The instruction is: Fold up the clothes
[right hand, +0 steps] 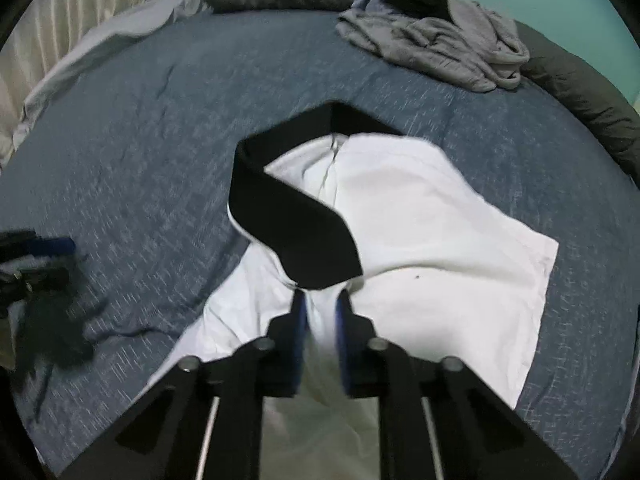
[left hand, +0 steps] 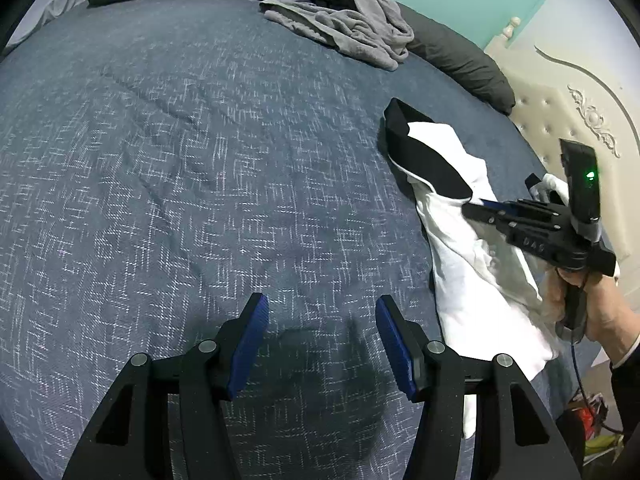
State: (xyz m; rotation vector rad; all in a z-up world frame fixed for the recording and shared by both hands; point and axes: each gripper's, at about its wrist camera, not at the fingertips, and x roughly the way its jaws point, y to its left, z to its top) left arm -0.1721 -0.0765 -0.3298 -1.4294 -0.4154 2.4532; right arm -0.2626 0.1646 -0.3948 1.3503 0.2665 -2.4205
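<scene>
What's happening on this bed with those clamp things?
A person is folding laundry using hand-held tongs. The right tongs are shut on a white garment with a black band, lying on the blue bedspread. The left tongs hang open over the bedspread, holding nothing. A grey pile waits farther back.

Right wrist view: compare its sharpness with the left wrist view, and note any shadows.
Right wrist view: motion-smeared, with the white garment edges and left gripper soft. Left wrist view: crisp weave on the blue bedspread, and a dark shadow under the open left gripper. Both bend the bed with fisheye distortion.
</scene>
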